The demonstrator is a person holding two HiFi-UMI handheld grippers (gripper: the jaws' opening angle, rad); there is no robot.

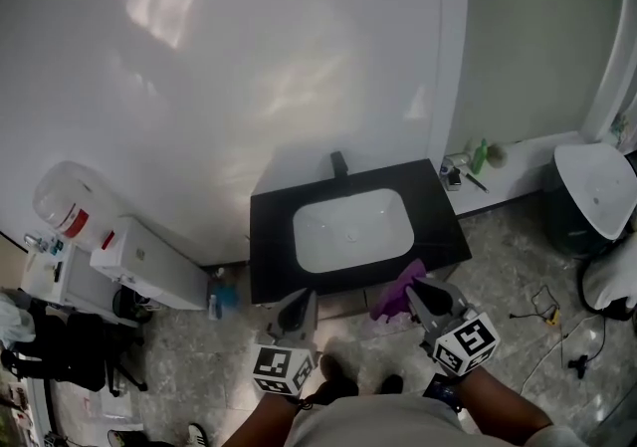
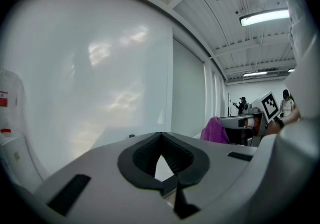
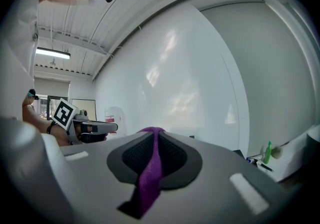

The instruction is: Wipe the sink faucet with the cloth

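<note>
A black faucet (image 1: pixel 339 164) stands at the back edge of the black counter (image 1: pixel 269 256), behind the white sink basin (image 1: pixel 352 229). My right gripper (image 1: pixel 418 288) hovers in front of the counter's near right edge, shut on a purple cloth (image 1: pixel 398 291) that hangs from it. In the right gripper view the cloth (image 3: pixel 150 168) runs pinched between the jaws of the right gripper (image 3: pixel 152 130). My left gripper (image 1: pixel 299 298) is in front of the counter's near edge. Its jaws in the left gripper view (image 2: pixel 160 135) meet at the tips with nothing held.
A water dispenser with its bottle (image 1: pixel 70 201) and a white cabinet (image 1: pixel 139 256) stand to the left. A green bottle (image 1: pixel 480 156) and small items sit on a ledge at the right. A white-lidded bin (image 1: pixel 595 191) and floor cables (image 1: pixel 547 311) lie further right.
</note>
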